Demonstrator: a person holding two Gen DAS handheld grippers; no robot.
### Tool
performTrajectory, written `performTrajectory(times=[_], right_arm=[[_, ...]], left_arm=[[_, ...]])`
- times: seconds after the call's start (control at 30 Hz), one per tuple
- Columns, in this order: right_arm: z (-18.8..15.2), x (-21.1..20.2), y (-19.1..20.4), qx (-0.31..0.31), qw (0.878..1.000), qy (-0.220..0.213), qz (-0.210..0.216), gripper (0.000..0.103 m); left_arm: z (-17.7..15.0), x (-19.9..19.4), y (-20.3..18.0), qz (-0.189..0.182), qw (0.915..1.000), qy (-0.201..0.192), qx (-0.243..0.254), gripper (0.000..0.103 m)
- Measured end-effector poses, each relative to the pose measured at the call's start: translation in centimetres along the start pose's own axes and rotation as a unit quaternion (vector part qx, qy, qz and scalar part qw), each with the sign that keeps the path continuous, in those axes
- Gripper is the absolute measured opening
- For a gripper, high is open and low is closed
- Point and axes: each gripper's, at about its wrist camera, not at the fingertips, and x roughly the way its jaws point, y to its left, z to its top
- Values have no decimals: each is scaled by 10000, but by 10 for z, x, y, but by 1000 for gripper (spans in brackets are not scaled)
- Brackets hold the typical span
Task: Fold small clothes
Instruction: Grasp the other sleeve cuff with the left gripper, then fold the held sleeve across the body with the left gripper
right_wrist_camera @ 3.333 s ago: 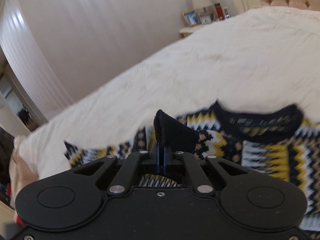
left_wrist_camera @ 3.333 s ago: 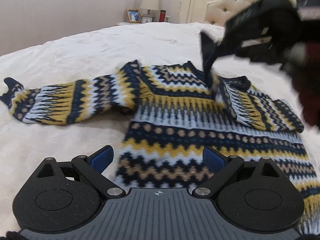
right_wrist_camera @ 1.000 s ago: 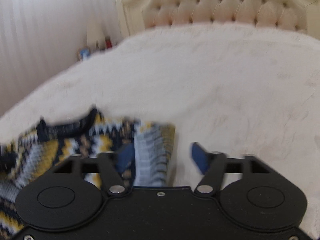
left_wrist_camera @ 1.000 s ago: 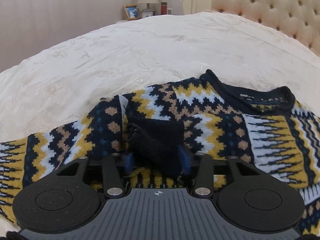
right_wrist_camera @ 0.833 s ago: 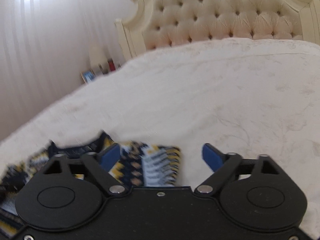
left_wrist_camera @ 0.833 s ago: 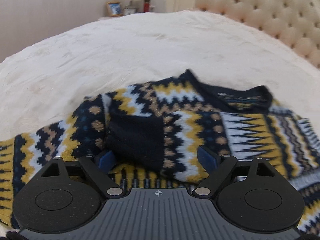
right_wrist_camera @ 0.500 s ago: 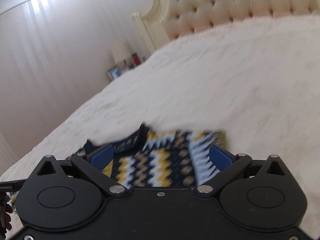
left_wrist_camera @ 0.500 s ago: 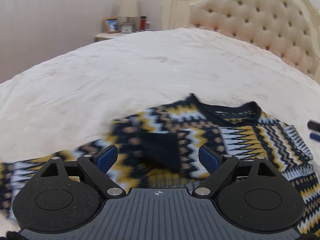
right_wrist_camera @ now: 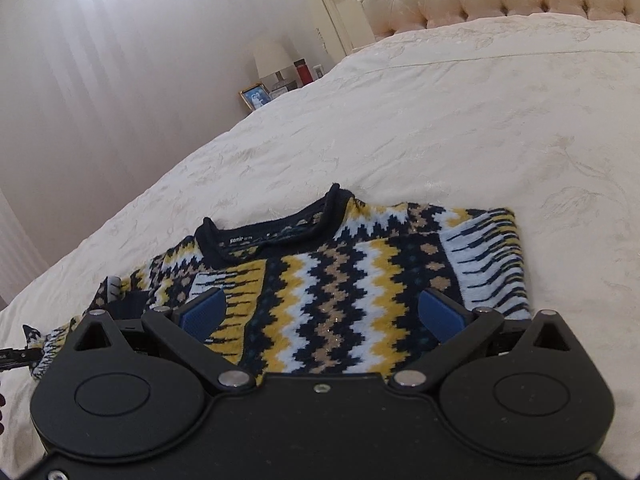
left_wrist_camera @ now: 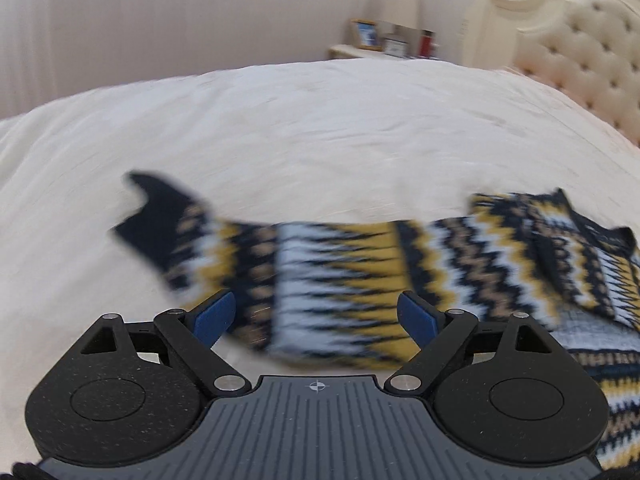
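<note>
left tool [left_wrist_camera: 316,318] now off the folded cuff, over blurred sleeve [left_wrist_camera: 304,276]; both tools' jaws spread, empty.

Soft, even daylight; heavy motion blur across the zigzag navy-and-yellow knit sweater [left_wrist_camera: 328,280] in left view; sharp right view, fisheye-curved edges.

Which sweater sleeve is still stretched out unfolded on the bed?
The left sleeve, lying outstretched ahead of the open left gripper; the other sleeve is folded over the body.
</note>
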Motion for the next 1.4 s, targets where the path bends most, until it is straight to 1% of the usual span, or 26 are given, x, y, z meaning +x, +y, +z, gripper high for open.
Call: performTrajectory(times=[0.17,0.27,0.4,0.43,0.47,0.5,0.53,0.57,0.63,0.77,0.93,1.07,1.13,1.23,1.4], right_arm=[[-5,4,6,-102,9999,113,26,102],[-9,9,15,-247,9995,172,52,102],[-12,13,21,-394,9989,243,56,102],[-13,13,22,-411,9988,256,57,102],[-13,14,22,-414,9988,270,59,102],[-14,15,21,-405,9988,281,64,102],[-14,15,20,-390,9988,292,72,102],[-13,15,20,-371,9988,304,82,102],[-12,14,18,-326,9990,301,105,102],[-8,11,13,-185,9994,259,137,102],[-3,6,8,66,9993,276,233,102],[0,3,6,157,9992,264,266,102],[1,2,6,192,9991,251,285,102],[3,-1,5,234,9989,244,318,102],[9,-6,1,319,9988,202,303,102]], left_arm=[[-7,5,37,260,9987,20,-441,88],[-4,16,51,219,9967,-9,-779,88],[7,30,49,144,9954,-57,-944,86],[11,32,46,161,9949,-75,-993,73],[15,33,44,189,9942,-99,-1055,51],[18,34,42,112,9938,-98,-1100,38],[21,35,41,-76,9931,-83,-1165,13],[23,36,41,-164,9922,-95,-1232,9],[28,27,34,-125,9924,-268,-1191,9],[50,0,18,-172,9941,-584,-902,8],[94,-45,4,-310,9911,-1038,-772,8],[129,-82,-13,-366,9880,-1419,-492,8],[141,-96,-24,-408,9862,-1562,-378,8],[154,-111,-45,-620,9832,-1687,-309,8],[167,-120,-102,-1107,9787,-1726,41,8]])
